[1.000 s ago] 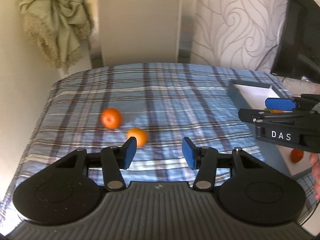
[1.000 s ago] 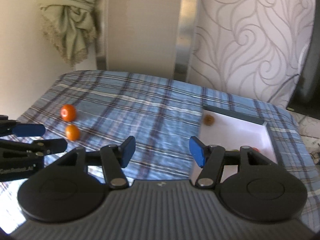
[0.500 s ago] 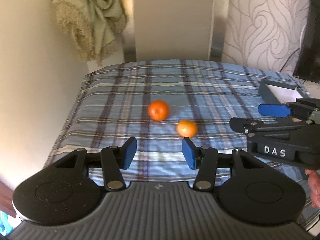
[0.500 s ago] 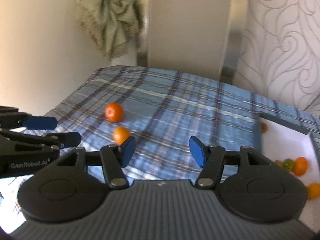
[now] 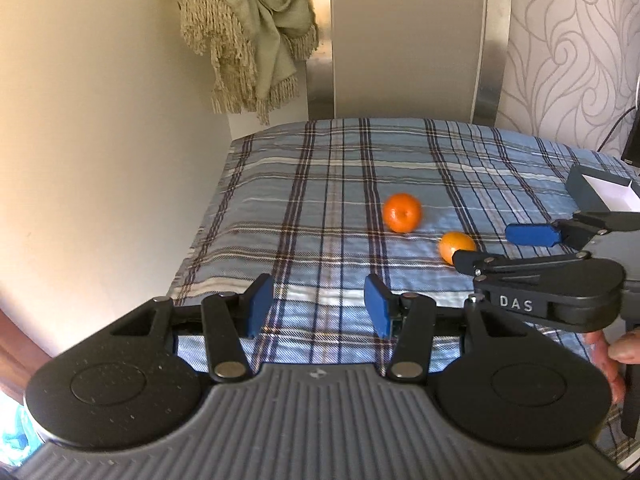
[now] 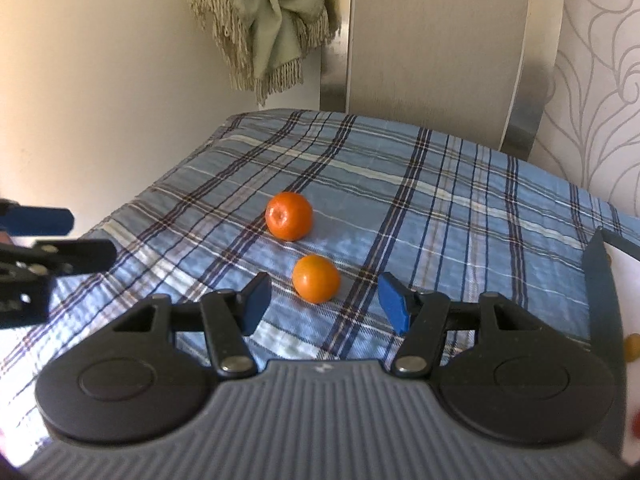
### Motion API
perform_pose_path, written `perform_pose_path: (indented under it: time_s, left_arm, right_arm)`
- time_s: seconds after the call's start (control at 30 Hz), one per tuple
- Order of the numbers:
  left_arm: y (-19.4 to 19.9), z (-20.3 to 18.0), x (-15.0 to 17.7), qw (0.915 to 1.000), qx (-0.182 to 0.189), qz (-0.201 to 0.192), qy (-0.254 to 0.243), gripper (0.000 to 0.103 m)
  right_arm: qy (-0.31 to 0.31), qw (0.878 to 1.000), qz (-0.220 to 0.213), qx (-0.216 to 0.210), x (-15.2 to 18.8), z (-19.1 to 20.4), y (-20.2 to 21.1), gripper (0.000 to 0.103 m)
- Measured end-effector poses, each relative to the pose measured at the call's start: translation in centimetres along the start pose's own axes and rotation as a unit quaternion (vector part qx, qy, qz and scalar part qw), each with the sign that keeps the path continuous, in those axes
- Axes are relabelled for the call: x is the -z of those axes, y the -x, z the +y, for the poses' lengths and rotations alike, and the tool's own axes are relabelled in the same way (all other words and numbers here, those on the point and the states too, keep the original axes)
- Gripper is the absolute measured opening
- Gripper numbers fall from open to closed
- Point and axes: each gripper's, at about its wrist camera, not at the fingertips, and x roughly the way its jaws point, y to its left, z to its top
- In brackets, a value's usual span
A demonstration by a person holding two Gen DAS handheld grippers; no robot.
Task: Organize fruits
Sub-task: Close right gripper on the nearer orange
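Left-wrist view, left to right: the left claw [image 5: 318, 306] stands released, its blue pads apart over bare plaid cloth [image 5: 320, 184] with nothing between them. Farther in lie two loose fruits on the cloth-covered surface — the far mandarin [image 5: 402, 213], deep orange, and the near mandarin [image 5: 456, 245], paler, partly covered by the lower finger of the right claw [image 5: 486, 247]. That claw is seen side-on here, and it too is released, empty, with a bare hand [image 5: 612, 354] behind it at the frame's right edge. At far right sits the grey box [image 5: 586, 190], cut off by the frame.

Right-wrist view: the near mandarin [image 6: 316, 279] lies centred ahead of the parted pads, not touched by either; the far mandarin [image 6: 289, 216] rests just beyond it, close but apart.

Handling, as a judgement: each fruit is probably light, round and free to roll on the soft cloth, with a thin skin that bruises under hard pressure. The best hold is likely across the widest part, pads on opposite sides, closed gently — a low or off-centre pinch may squirt it sideways toward its neighbour.

Hard to make out: the box interior shows only as a white sliver with small blurred spots of colour at the right edge; what they are cannot be told. The underside of both fruits is hidden.
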Motion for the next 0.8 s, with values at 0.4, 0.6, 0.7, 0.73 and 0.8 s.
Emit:
perform_pose_path:
  time_s: [0.4,0.6,0.7,0.73,0.8]
  left_arm:
    - [-2.0,-0.6,-0.6,0.9998,0.018,0.001,0.0,0.056]
    - [-3.2,-0.9,-1.1,0.9997,0.023,0.001,-0.002,0.056]
    - [-4.0,-1.3,-1.6,0.9995,0.029,-0.002,-0.007,0.056]
    - [-4.3,-1.5,-1.8,0.9994,0.033,-0.003,-0.01,0.056]
    - [-5.0,-2.0,-2.3,0.9991,0.038,-0.005,-0.017,0.056]
  right_arm:
    - [0.017,0.999,0.029,-0.006,-0.1,0.1,-3.0,0.039]
    - [0.027,0.999,0.03,-0.011,-0.3,0.4,-3.0,0.033]
    - [0.022,0.999,0.032,-0.005,-0.3,0.2,-2.2,0.033]
    - [0.019,0.999,0.032,-0.004,-0.3,0.0,-1.9,0.033]
    - [0.013,0.999,0.031,-0.002,-0.3,-0.4,-1.1,0.033]
